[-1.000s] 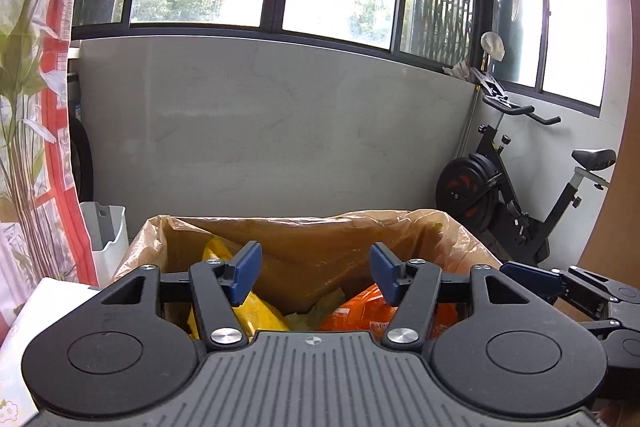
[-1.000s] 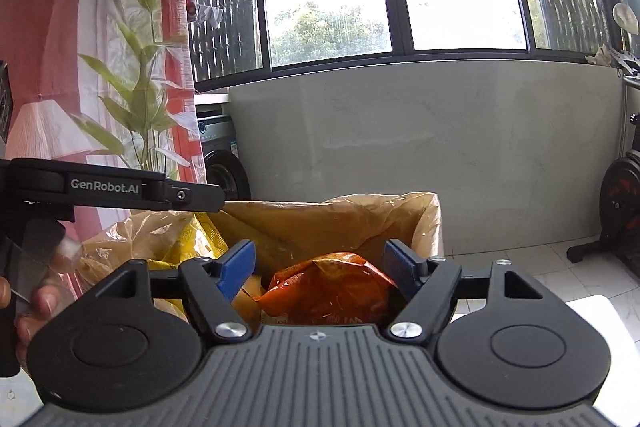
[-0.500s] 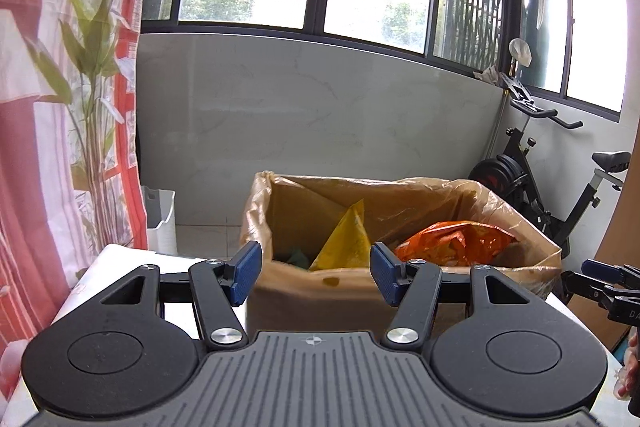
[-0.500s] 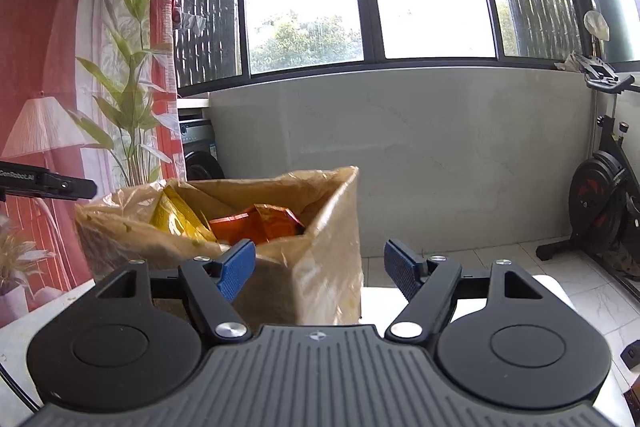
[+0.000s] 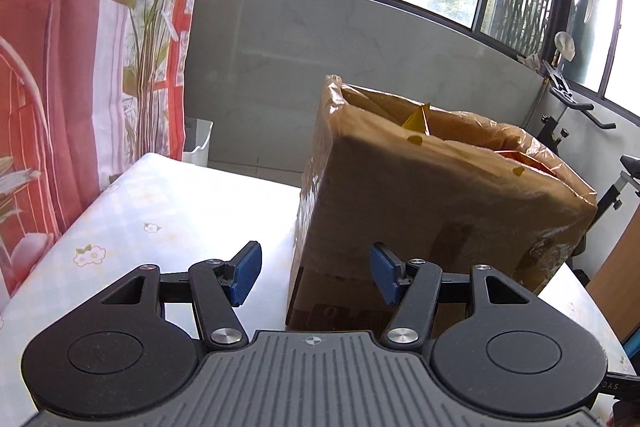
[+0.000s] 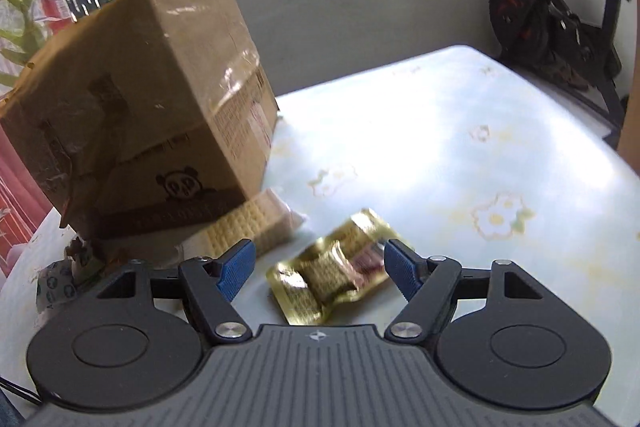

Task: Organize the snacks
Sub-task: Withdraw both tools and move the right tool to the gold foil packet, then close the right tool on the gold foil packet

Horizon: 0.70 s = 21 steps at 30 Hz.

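Note:
A brown cardboard box point(image 5: 432, 211) lined with a clear bag stands on the white flowered table point(image 5: 168, 211); yellow and orange snack packs point(image 5: 420, 121) poke out of its top. My left gripper point(image 5: 316, 273) is open and empty, just in front of the box's near left corner. In the right wrist view the box point(image 6: 132, 107) stands at the left. A gold snack packet point(image 6: 332, 271) lies on the table between the open fingers of my right gripper point(image 6: 320, 269). A clear pack of wafer biscuits point(image 6: 252, 223) lies against the box's base.
A crumpled dark wrapper point(image 6: 60, 279) lies at the box's left foot. An exercise bike point(image 6: 560, 7) stands beyond the table's far right. A red flowered curtain point(image 5: 72, 67) hangs at the left. The table edge point(image 6: 600, 139) runs along the right.
Both grippers have pulled back from above the box and dropped toward the table. The right one now looks down at the gold packet; the left faces the box's side.

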Each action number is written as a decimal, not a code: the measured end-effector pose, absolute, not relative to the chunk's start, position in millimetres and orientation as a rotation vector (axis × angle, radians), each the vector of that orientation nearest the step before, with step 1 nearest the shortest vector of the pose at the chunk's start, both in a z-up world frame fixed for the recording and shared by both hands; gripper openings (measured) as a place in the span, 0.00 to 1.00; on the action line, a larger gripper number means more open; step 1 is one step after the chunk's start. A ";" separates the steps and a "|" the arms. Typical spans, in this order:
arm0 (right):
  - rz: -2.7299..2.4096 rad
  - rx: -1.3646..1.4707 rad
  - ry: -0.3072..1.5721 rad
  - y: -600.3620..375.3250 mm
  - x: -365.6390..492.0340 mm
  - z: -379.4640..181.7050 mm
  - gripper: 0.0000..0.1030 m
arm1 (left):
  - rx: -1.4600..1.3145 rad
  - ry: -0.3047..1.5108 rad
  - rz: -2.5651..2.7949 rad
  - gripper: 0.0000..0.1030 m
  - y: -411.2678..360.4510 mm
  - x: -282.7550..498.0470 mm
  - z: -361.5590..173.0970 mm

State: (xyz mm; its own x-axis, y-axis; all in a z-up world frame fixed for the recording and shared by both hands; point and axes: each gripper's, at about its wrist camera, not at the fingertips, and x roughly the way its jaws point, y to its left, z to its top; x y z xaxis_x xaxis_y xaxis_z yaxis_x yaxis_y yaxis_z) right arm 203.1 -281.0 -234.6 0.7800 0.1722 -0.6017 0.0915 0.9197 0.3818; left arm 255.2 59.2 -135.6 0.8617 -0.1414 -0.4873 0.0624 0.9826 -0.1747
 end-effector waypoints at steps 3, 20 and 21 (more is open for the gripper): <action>0.037 0.375 0.677 -275.6 201.7 -234.5 0.73 | -0.157 0.538 -0.111 0.61 58.6 253.4 -143.0; 0.015 0.080 0.675 -237.9 228.8 -246.0 0.77 | -0.166 0.597 -0.094 0.60 56.1 246.0 -165.1; 0.011 0.083 0.675 -238.9 230.3 -245.9 0.77 | -0.166 0.599 -0.095 0.60 55.4 246.0 -165.9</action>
State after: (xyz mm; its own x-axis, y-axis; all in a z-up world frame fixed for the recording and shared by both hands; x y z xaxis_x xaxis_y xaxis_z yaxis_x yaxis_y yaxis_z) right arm 230.3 -238.9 -245.9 0.7810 0.0373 -0.6234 0.0165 0.9966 0.0803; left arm 246.0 55.4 -165.9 0.8219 -0.1371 -0.5529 0.0407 0.9823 -0.1831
